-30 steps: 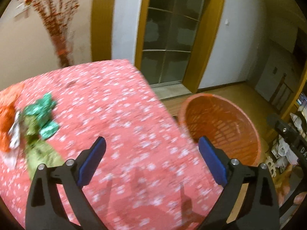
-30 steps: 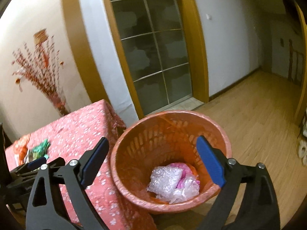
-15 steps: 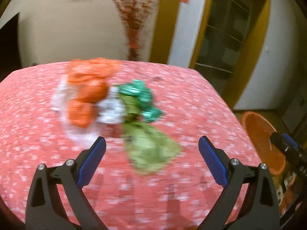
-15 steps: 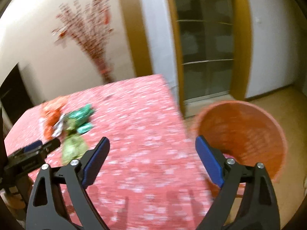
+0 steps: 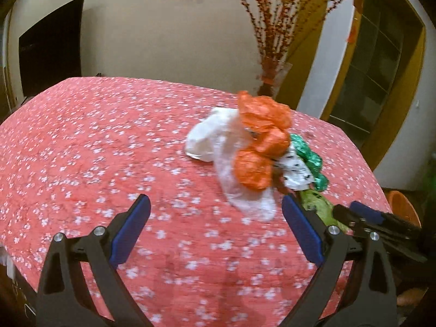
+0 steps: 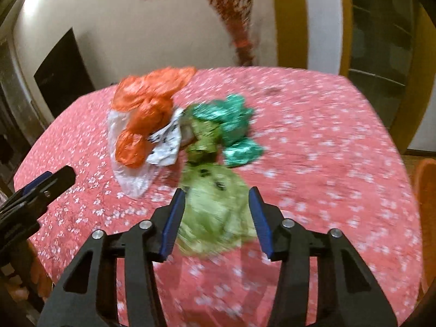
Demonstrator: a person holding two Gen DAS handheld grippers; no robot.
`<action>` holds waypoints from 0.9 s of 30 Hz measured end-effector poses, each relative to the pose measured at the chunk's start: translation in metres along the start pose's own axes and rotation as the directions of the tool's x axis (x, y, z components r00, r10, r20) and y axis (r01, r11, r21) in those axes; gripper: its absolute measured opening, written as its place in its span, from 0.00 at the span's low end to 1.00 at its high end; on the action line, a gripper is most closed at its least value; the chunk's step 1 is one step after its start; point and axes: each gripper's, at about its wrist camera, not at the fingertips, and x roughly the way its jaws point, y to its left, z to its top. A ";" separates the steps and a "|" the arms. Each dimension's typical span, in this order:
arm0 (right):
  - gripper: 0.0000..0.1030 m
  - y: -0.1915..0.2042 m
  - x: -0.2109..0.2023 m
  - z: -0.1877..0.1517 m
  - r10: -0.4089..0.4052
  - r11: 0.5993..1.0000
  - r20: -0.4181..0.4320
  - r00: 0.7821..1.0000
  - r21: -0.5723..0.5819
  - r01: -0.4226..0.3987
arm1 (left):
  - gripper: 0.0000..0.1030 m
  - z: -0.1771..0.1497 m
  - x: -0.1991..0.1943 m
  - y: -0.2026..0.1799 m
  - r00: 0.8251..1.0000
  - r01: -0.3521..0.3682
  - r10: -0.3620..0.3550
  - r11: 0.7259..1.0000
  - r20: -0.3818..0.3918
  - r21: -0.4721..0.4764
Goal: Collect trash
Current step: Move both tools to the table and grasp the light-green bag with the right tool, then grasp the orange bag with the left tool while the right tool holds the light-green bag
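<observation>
A heap of trash lies on the red flowered tablecloth (image 5: 95, 141): orange plastic bags (image 5: 261, 139), a white plastic bag (image 5: 218, 141), a white printed wrapper (image 5: 297, 171), shiny green wrappers (image 5: 310, 158) and a light green bag (image 6: 215, 209). My left gripper (image 5: 215, 234) is open and empty, just in front of the white bag. My right gripper (image 6: 216, 218) is open, its jaws on either side of the light green bag, partly narrowed. The orange bags (image 6: 147, 109) and green wrappers (image 6: 231, 125) lie beyond it.
The orange basket's rim (image 5: 403, 207) shows past the table's right edge, also in the right wrist view (image 6: 427, 190). A vase of red branches (image 5: 275, 79) stands behind the table. A dark screen (image 5: 51, 54) hangs on the wall at left.
Both grippers swung left from the basket to the trash heap. The right gripper came down over the light green bag and its jaws narrowed. The left gripper stays wide open.
</observation>
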 end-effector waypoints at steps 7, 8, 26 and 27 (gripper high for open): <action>0.03 0.011 0.033 0.002 -0.028 0.999 -0.076 0.997 -0.039 0.025 | 0.92 0.000 0.003 0.013 1.000 0.004 -0.004 1.000 -0.007 -0.018; 0.02 0.011 0.032 0.002 -0.032 0.998 -0.084 0.996 -0.054 0.028 | 0.92 0.001 0.005 0.012 1.000 0.008 -0.008 1.000 -0.009 -0.019; 0.01 -0.068 -0.102 -0.019 -0.126 0.991 0.183 0.975 0.064 0.116 | 0.77 0.043 0.052 -0.075 1.000 -0.014 0.015 0.996 -0.014 0.090; 0.01 -0.073 -0.103 -0.017 -0.133 0.990 0.186 0.974 0.070 0.122 | 0.75 0.044 0.056 -0.079 0.999 -0.023 0.025 0.995 -0.019 0.097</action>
